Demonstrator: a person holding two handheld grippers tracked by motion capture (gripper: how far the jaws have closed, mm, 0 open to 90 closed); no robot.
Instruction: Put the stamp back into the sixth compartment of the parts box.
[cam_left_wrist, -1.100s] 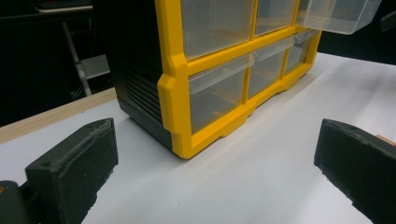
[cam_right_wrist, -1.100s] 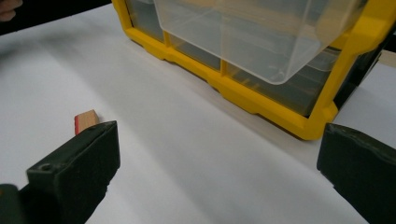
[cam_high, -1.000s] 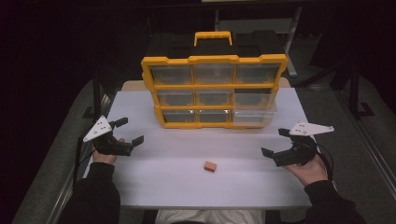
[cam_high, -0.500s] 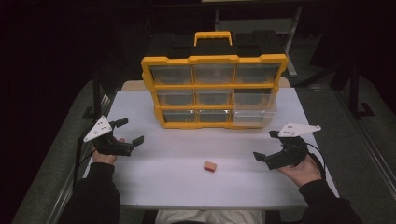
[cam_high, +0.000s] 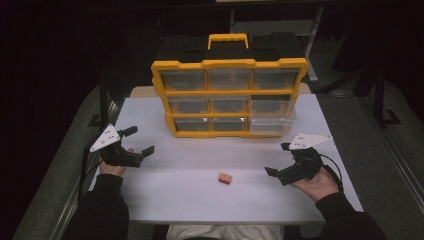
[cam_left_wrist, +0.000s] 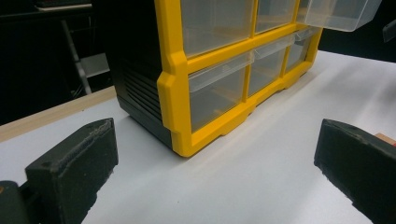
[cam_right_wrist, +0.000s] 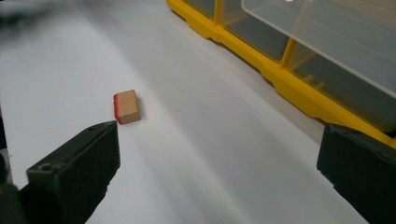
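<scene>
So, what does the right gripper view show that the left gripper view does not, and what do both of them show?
Right gripper view: the whole small wooden block with one red face, lying on the white table ahead of the open right gripper. Left gripper view: the organizer's black side wall, its front corner, and the wooden table edge; the left gripper is open too. Both show the yellow drawer organizer with clear drawers, one clear drawer pulled out, and the white tabletop.
</scene>
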